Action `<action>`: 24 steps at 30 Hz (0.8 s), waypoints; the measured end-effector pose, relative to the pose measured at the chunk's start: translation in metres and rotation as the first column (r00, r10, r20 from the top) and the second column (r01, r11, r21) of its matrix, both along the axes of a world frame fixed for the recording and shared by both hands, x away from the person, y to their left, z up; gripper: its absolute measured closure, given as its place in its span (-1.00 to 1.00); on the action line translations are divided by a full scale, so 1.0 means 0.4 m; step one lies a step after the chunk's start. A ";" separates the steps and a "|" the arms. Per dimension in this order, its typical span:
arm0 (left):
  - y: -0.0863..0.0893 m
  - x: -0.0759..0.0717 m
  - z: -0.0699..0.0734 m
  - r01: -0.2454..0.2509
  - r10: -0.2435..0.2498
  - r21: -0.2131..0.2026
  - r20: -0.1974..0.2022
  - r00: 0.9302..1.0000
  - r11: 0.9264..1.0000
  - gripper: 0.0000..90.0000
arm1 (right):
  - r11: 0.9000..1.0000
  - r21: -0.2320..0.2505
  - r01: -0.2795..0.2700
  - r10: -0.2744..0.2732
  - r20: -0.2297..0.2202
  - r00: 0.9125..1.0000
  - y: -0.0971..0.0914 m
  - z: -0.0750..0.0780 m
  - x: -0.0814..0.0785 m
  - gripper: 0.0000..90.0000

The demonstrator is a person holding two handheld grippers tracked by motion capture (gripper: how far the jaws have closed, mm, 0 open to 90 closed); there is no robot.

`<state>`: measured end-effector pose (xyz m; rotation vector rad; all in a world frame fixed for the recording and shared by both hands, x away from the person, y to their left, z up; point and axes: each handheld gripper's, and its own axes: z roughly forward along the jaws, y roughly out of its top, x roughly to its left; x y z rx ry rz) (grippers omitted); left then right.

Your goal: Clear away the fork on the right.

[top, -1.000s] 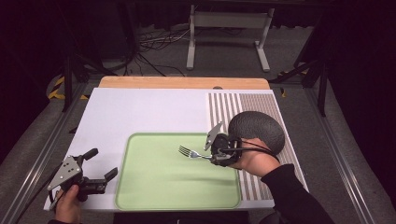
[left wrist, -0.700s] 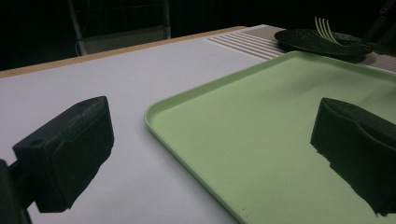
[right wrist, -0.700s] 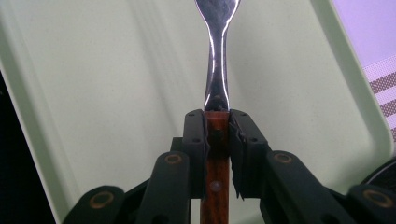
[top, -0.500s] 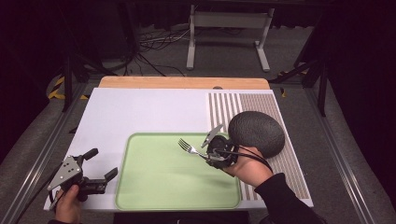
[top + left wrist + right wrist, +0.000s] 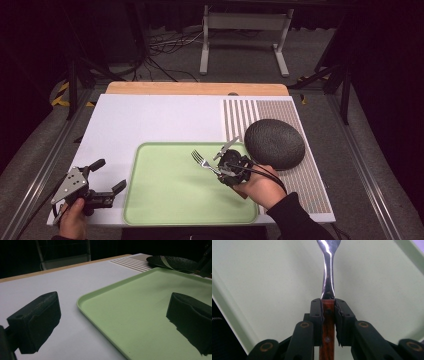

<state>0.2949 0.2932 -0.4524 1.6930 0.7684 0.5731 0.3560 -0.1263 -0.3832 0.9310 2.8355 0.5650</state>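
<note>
A fork (image 5: 202,161) with a shiny metal neck and tines and a reddish-brown wooden handle (image 5: 327,325) is held clear above the green tray (image 5: 165,200), over its right part. The handle is clamped at the right end; the tines are pointed toward the tray's far-left side

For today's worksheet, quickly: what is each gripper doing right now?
Left gripper: open, holding nothing.
Right gripper: closed on the fork by its wooden handle.
</note>
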 end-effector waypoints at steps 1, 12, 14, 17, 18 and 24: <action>0.000 0.000 0.000 0.000 0.000 -0.001 0.000 1.000 1.000 -1.00 | 1.000 0.012 0.007 -0.007 -0.005 1.000 0.000 -0.003 -0.001 0.73; 0.001 0.000 0.001 0.002 -0.002 0.004 0.004 1.000 1.000 -1.00 | 0.997 0.035 0.070 -0.068 -0.052 0.996 -0.010 -0.030 0.004 0.73; 0.001 0.001 0.001 0.002 -0.002 0.005 0.005 1.000 1.000 -1.00 | 0.997 0.039 0.071 -0.068 -0.065 0.996 -0.011 -0.034 0.004 0.73; 0.000 0.000 0.001 -0.001 0.001 0.003 0.008 1.000 1.000 -1.00 | 0.996 0.034 0.077 -0.074 -0.076 0.994 -0.014 -0.041 0.007 0.73; 0.000 0.000 0.001 0.000 0.000 0.003 0.007 1.000 1.000 -1.00 | 0.996 0.034 0.077 -0.074 -0.076 0.994 -0.014 -0.041 0.007 0.73; 0.001 0.000 0.001 0.002 -0.002 0.005 0.004 1.000 1.000 -1.00 | 0.995 0.020 0.098 -0.096 -0.094 0.991 -0.026 -0.048 0.014 0.73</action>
